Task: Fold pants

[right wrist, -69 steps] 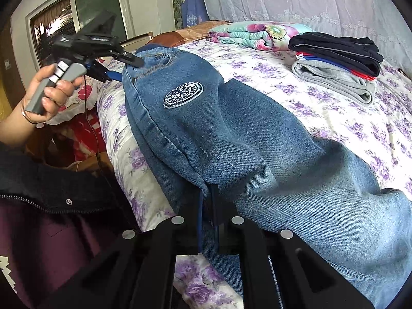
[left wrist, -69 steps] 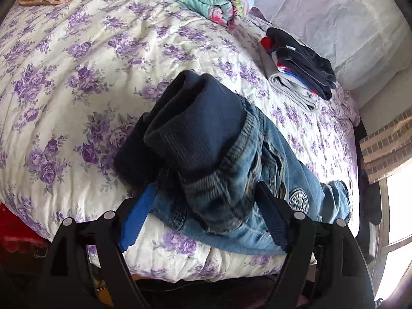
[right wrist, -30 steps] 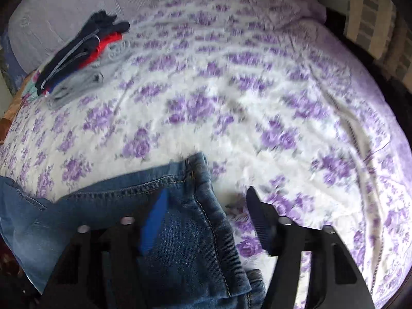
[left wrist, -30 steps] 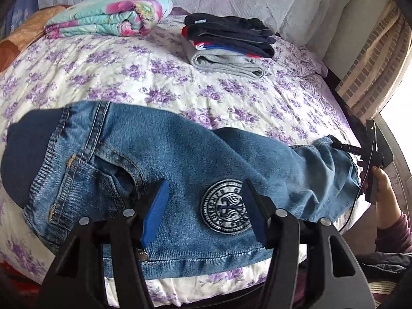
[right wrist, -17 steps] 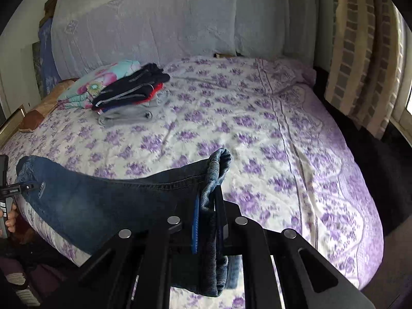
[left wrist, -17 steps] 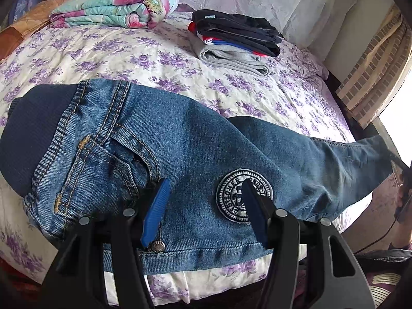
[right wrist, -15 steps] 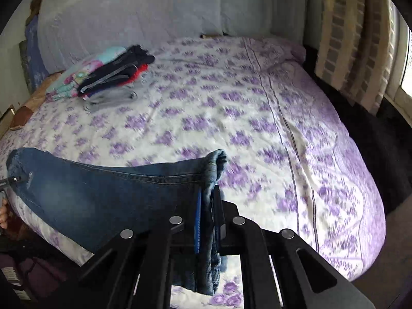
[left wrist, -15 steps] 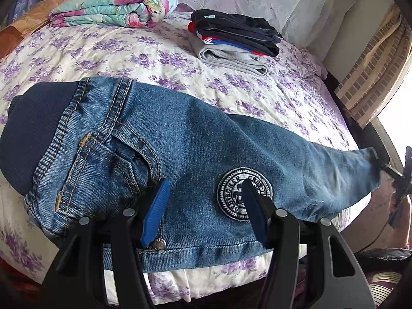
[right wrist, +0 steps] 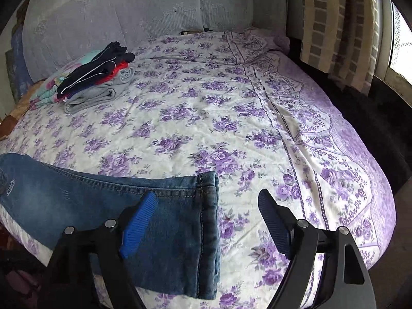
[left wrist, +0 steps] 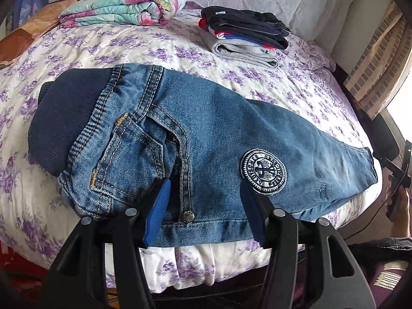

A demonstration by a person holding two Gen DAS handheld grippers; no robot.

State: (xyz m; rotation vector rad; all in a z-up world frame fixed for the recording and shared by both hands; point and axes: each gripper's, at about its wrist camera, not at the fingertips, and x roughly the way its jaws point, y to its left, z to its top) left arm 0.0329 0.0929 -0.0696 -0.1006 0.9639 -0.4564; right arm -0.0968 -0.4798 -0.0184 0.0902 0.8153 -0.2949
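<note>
Left wrist: jeans waistband, right wrist: hem; both grippers released.

Blue denim pants lie flat lengthwise (round patch up).

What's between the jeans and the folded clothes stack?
Only bare floral bedsheet separates the jeans from the folded clothes stack; both wrist views show that stretch.

The blue jeans lie flat along the near edge of the flowered bed, left gripper spread wide over their fly, folded clothes stacked behind.
</note>
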